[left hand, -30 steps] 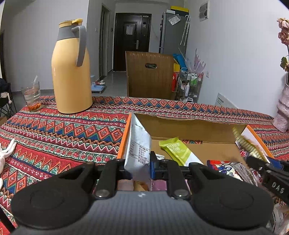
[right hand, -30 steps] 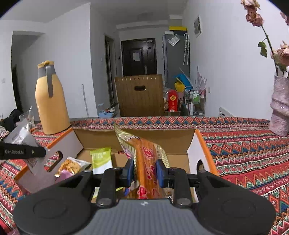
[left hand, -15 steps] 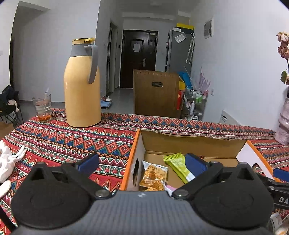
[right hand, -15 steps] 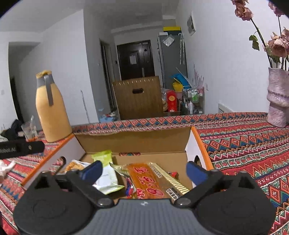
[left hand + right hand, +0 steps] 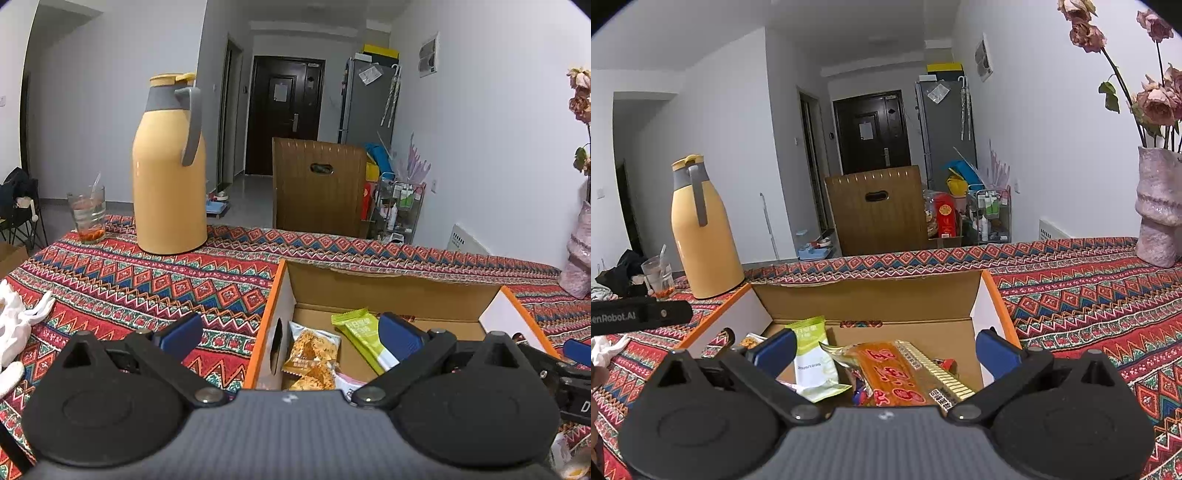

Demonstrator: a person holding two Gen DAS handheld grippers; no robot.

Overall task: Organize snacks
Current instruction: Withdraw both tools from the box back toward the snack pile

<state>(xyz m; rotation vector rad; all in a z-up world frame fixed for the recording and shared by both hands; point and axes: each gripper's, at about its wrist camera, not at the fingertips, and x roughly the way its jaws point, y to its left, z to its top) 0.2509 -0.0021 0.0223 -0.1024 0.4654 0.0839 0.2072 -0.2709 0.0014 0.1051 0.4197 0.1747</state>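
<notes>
Both my grippers are hanging over the near edge of the cardboard box [image 5: 871, 299], and neither one is holding anything. My left gripper [image 5: 291, 334] has its blue fingers [image 5: 181, 336] spread wide apart, one out over the patterned cloth on the counter [image 5: 147, 284] and the other over the inside of the box. My right gripper [image 5: 886, 349] is splayed open too, with both fingers [image 5: 995, 352] over the box interior.

Snacks are all sitting down in the box. The green packet [image 5: 810, 350] lies near the middle-left, propped a bit toward the far wall. The orange packet with red characters [image 5: 897, 373] lies flat just right of it, overlapping a gold-striped wrapper, right between my right fingers. From the left camera there's also a crispy-snack bag [image 5: 314, 350] tucked against the left wall of the box, next to the handle cutout, with the green packet just beside it on the right.

Further out on the counter: a yellow thermos jug [image 5: 170, 173] at the far left, a glass [image 5: 86, 212] left of it, and a pinkish vase with dried roses [image 5: 1158, 210] at the far right. A brown chair back [image 5: 877, 208] sits beyond the far edge.
</notes>
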